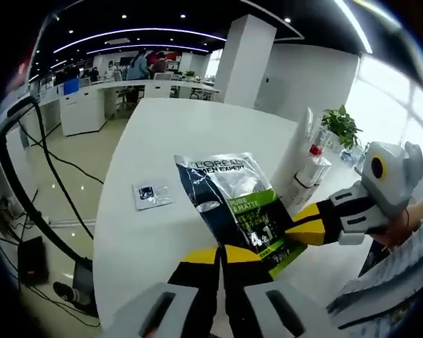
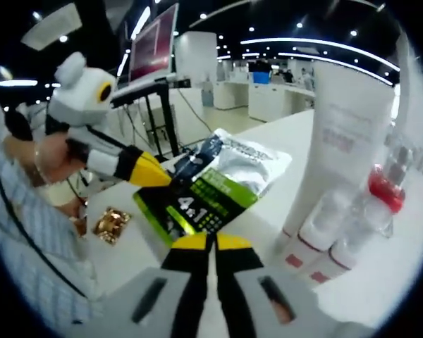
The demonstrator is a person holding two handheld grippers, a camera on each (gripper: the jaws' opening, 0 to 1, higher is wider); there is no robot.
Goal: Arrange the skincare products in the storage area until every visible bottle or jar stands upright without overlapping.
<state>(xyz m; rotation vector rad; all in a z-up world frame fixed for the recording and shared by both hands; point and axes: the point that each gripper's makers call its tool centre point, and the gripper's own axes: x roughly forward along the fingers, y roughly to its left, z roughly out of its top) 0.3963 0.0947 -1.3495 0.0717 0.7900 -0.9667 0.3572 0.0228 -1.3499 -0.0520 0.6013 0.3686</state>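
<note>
Above a smooth white bench [image 1: 162, 141], both sets of tongs pinch one flat, glossy sachet [image 1: 236, 211] and hold it up off the surface. In the left gripper view, the left tongs [image 1: 221, 257], with yellow tips on black jaws, are pressed together on the sachet's lower edge, while the right tongs [image 1: 299, 227] come in from the right and clamp its green corner. The sachet is a crinkled foil pouch, dark blue-black at the top and bright green lower down. Its print reads "L'OREAL MEN EXPERT", then "PURE & MATTE", then a large "4 in 1". A small flat packet [image 1: 152, 194], pale with a dark square mark, lies on the bench to the left of the sachet, apart from it. A white bottle with a red collar [image 1: 314, 163] stands near the bench's far right edge, beside a leafy green plant [image 1: 340, 127]. In the right gripper view, the right tongs [image 2: 213, 244] close on the sachet [image 2: 215, 184] at its green end, and the left tongs [image 2: 154, 172], held by a person's hand [image 2: 49, 156], grip its left side. To the right stands a tall white tube [image 2: 342, 134] with faint pink lettering too blurred to read, and two small white bottles [image 2: 317, 236] with red bands lean at its foot. A small crumpled gold wrapper [image 2: 111, 224] lies on the bench at left.
</note>
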